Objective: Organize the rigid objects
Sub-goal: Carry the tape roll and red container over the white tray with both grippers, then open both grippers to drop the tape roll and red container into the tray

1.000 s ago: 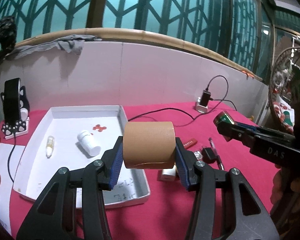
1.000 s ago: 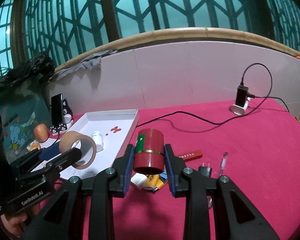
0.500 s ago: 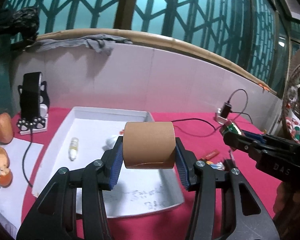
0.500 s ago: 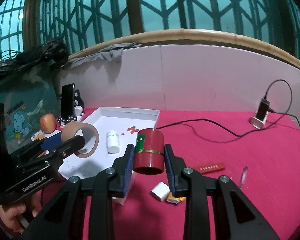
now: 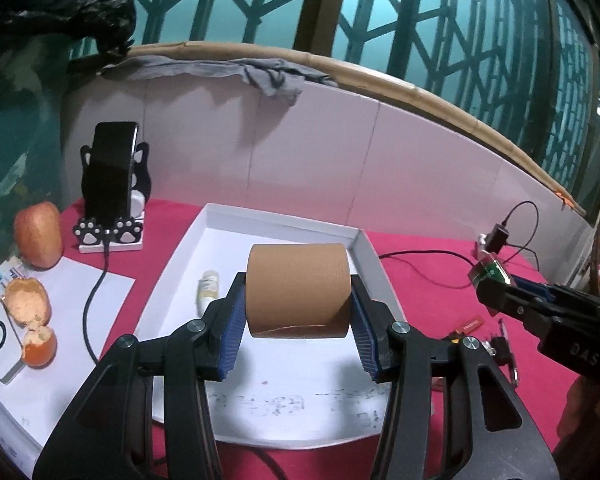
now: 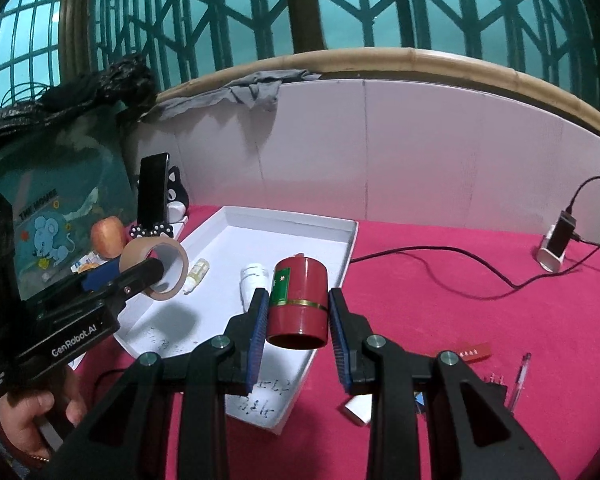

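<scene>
the left gripper pinches a tape roll above the white tray, which holds a small vial and white bottle. the right gripper clamps a red canister over the tray's edge; a pen and cable lie on the red tablecloth.

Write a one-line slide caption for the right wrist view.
Right gripper holds a red cylindrical tin above the shallow white cardboard tray on the red tablecloth.

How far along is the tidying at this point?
Done: a small dropper bottle and a white bottle lie in the white tray. In hand: the left gripper holds a tape roll, the right gripper a red can. Left: a pen and red strip on the cloth.
</scene>
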Available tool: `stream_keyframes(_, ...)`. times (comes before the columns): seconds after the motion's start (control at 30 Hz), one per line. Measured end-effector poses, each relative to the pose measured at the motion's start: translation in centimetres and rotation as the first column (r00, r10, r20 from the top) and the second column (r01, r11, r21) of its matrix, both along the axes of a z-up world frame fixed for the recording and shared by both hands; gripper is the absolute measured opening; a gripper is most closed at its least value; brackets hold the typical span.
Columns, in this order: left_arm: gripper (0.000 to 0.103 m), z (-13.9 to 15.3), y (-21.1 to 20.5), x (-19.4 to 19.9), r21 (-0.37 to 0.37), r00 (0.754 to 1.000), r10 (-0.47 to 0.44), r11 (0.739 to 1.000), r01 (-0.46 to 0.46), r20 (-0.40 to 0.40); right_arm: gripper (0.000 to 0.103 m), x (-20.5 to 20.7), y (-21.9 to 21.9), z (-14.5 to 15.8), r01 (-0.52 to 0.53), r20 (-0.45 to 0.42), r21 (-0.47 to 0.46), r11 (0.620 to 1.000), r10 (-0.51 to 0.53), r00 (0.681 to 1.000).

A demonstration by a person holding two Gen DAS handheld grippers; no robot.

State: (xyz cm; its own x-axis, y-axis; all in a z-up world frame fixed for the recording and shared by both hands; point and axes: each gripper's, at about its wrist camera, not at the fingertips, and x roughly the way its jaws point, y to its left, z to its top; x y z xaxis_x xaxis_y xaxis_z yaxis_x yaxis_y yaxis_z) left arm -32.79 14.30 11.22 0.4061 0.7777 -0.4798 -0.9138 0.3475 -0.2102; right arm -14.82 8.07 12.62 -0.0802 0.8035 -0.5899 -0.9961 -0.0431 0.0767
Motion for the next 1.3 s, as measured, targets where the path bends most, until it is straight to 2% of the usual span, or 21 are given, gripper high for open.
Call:
stream_keyframes(0.13,0.048,-0.1,1.0,-0.4,-0.008,1.000,0.008,1.000,-0.008,-0.012,0.029,-0.6,1.3,-0.5,-0.018,0.002,-0.025,1.000,0.018,1.000)
stream_keyframes(0.37,0.048,0.5,6.1,-2.4,-0.074,0.999,0.039,0.997,-0.037,0.029,0.029,-1.3,4.9,-1.8,-0.018,-0.017,-0.099,0.995,0.016,1.000)
stream_keyframes(0.67,0.048,-1.7,11.1,1.3,-0.154,0.995,0.013,0.988,-0.029,-0.103,0.029,-2.5,9.8,-4.8,0.013,0.021,-0.188,0.982,-0.010,1.000)
stream_keyframes(0.97,0.048,-2.5,14.0,3.7,-0.141,0.977,0.043,0.987,-0.074,-0.209,0.029,-3.3,13.3,-6.4,0.046,0.060,-0.216,0.975,-0.034,0.998)
stream_keyframes(1.17,0.048,-2.7,15.0,4.0,-0.164,0.977,0.047,0.983,-0.082,-0.210,0.030,-3.1,13.8,-6.7,0.055,0.051,-0.220,0.974,-0.045,0.998)
stream_keyframes(1.3,0.050,-3.0,15.1,3.7,-0.160,0.976,0.081,0.980,-0.115,-0.203,0.030,-3.1,13.6,-6.6,0.054,0.038,-0.208,0.977,-0.047,0.998)
